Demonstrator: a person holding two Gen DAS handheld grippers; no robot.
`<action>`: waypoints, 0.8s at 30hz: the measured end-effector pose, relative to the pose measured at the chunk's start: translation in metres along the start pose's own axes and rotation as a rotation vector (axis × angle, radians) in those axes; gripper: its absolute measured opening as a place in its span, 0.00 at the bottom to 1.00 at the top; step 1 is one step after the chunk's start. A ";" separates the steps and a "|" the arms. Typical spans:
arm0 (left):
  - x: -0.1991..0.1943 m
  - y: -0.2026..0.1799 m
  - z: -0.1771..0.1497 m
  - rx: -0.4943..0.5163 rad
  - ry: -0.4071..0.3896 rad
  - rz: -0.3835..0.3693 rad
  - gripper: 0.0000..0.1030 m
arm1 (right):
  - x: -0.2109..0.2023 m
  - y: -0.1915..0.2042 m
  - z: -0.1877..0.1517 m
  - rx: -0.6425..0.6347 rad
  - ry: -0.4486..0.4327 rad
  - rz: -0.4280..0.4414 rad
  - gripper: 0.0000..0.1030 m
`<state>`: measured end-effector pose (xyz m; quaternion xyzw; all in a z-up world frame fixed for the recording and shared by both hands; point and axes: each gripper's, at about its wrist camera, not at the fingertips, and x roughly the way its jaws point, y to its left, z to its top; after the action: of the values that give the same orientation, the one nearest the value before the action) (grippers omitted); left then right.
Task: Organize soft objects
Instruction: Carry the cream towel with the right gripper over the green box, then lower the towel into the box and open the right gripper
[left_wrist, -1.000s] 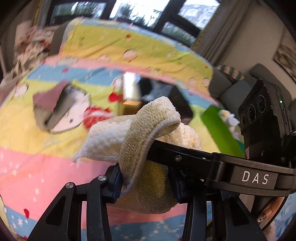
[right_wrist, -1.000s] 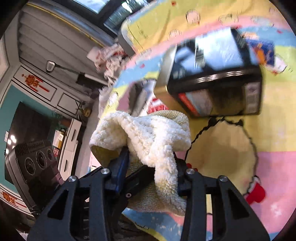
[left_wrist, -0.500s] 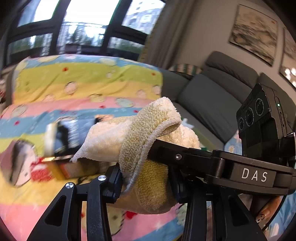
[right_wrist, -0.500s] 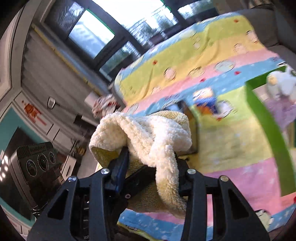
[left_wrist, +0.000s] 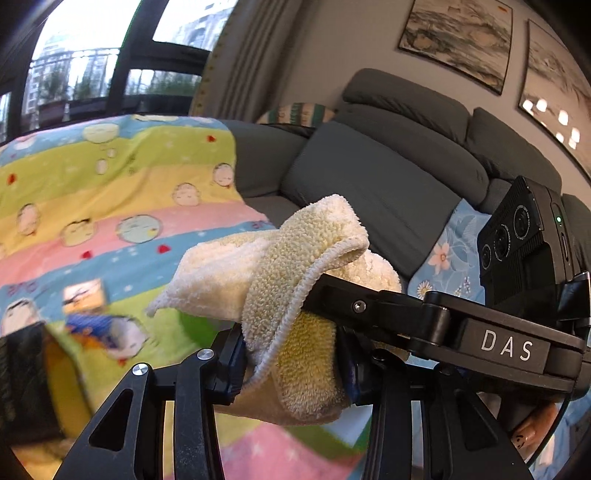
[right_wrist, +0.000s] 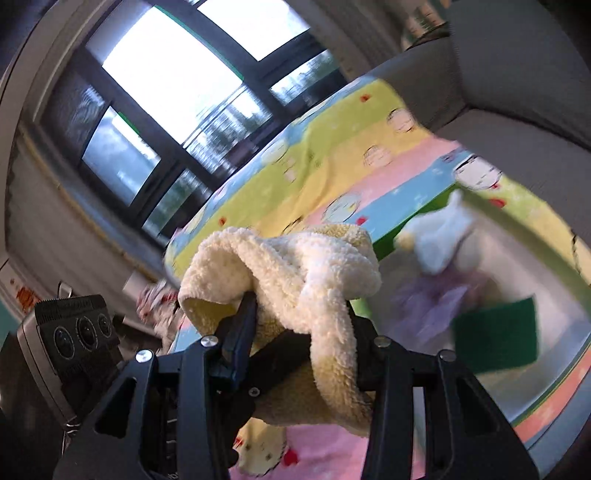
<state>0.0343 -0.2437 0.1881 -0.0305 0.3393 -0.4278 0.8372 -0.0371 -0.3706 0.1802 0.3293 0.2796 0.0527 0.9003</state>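
Room: living room with a grey sofa (left_wrist: 369, 177), dark-framed windows (right_wrist: 177, 92) and a striped cartoon blanket (left_wrist: 110, 192) spread over the seat.
Left claw: left gripper (left_wrist: 291, 354) is closed on a cream-yellow towel (left_wrist: 295, 280); the cloth is bunched between both fingers, so the pads themselves are covered.
Right claw: right gripper (right_wrist: 299, 332) is likewise clamped on the same towel (right_wrist: 295, 273), which fills the gap between its fingers.
Towel position: held off the blanket, folded over and draped across the other tool's finger in each wrist view; one loose corner sticks out to the left in the left wrist view.
Other tool: the right gripper crosses the left wrist view from the right, and a dark camera block sits behind it.
Hidden: fingertips of both tools are buried under the cloth; how much towel hangs below is cut off by the frames.
Hard to make out: a green-edged bin (right_wrist: 491, 332) at the right of the right wrist view holds a white soft toy (right_wrist: 439, 236) and something lilac, all smeared by blur.
Left edge: a dark box (left_wrist: 22, 376) on the blanket is blurred and cut off.
Hand: only a fingertip (left_wrist: 532, 432) shows below the right tool.
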 end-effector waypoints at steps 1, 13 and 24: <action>0.009 0.000 0.002 -0.007 0.010 -0.004 0.41 | 0.001 -0.006 0.005 0.011 -0.002 -0.008 0.41; 0.110 0.020 -0.001 -0.096 0.220 0.085 0.40 | 0.057 -0.085 0.031 0.145 0.106 -0.146 0.43; 0.148 0.021 -0.003 -0.145 0.296 0.169 0.40 | 0.040 -0.107 0.030 0.171 0.070 -0.292 0.61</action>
<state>0.1068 -0.3389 0.0990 0.0012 0.4901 -0.3304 0.8066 0.0032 -0.4592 0.1138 0.3584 0.3590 -0.0912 0.8569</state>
